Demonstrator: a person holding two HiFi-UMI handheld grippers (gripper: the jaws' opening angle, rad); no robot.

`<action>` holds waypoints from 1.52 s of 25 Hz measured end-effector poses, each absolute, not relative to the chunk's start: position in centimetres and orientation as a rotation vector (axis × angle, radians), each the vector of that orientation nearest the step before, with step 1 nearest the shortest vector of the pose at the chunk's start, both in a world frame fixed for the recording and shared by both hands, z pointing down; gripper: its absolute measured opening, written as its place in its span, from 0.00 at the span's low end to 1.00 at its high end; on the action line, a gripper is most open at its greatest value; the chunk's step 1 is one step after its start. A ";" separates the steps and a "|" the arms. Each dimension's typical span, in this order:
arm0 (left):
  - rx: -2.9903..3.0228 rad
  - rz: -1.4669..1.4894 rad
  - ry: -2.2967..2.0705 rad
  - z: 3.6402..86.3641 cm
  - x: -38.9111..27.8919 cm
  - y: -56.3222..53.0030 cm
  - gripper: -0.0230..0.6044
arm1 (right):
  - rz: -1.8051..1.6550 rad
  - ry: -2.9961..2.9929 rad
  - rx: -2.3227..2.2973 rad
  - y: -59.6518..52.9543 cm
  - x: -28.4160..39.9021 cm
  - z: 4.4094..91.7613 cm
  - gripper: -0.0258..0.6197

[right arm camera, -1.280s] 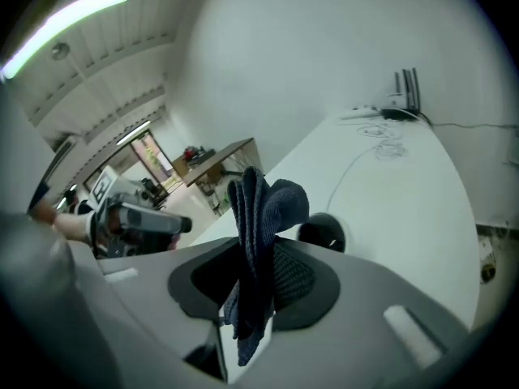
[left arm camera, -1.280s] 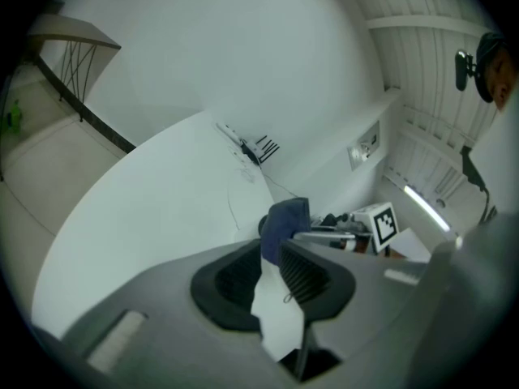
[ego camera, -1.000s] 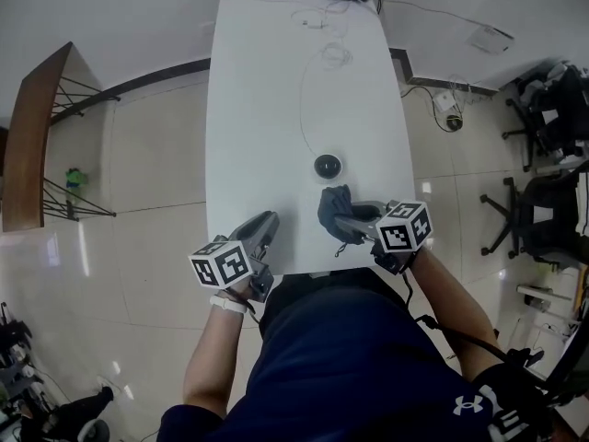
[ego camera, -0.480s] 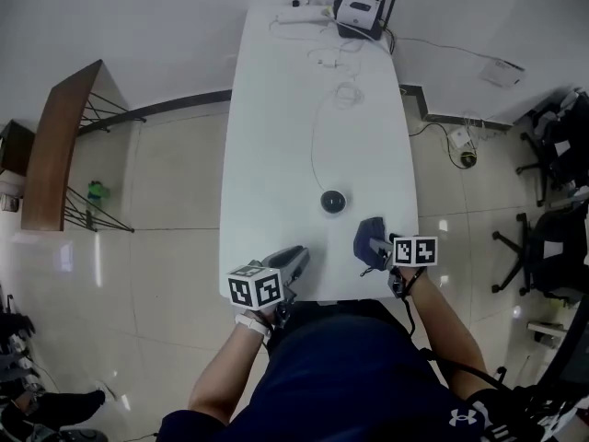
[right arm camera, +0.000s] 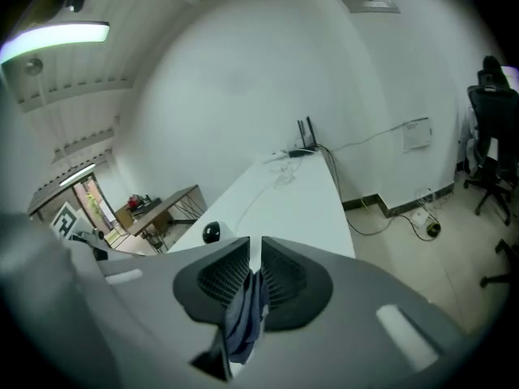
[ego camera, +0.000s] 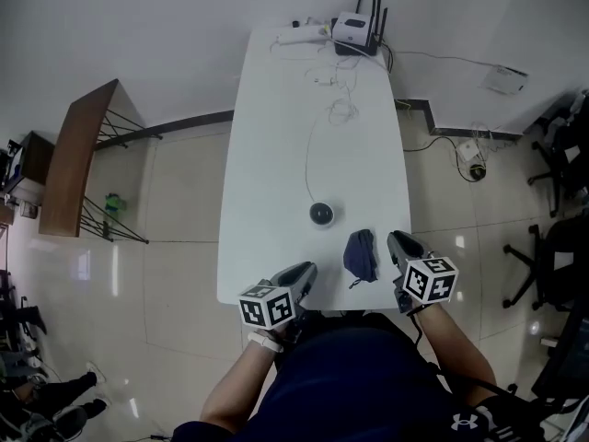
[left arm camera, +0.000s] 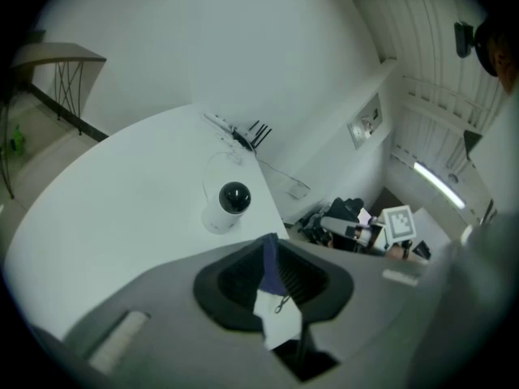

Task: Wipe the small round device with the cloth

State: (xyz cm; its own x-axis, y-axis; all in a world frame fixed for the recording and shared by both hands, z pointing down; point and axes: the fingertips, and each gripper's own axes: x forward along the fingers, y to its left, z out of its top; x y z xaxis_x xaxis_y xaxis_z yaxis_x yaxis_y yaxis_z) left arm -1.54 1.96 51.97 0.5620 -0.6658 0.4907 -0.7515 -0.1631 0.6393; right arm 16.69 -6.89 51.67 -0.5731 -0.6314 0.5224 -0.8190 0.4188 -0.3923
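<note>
lying flat on the white worktop (ego camera: 276, 155), the dark blue cloth (ego camera: 361, 254) sits to the near right of the small round device (ego camera: 321, 214), a black dome on a white base, not touching it. the right tongs (ego camera: 395, 238), just right of the cloth and clear of it, have just been closing to a thin slit with nothing pinched. the left tongs (ego camera: 306, 269), at the near edge, have just been closing too, empty. a white under armour logo (ego camera: 464, 423) shows on the navy shirt (ego camera: 350, 376).

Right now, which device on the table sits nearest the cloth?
The small round device, black-domed, close beyond the dark blue cloth; the router with antennas stands at the far end of the table.
</note>
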 end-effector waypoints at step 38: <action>2.542 0.228 -1.343 41.6 -6.5 4.6 0.11 | 0.291 -2.682 1.333 -0.6 7.0 37.2 0.09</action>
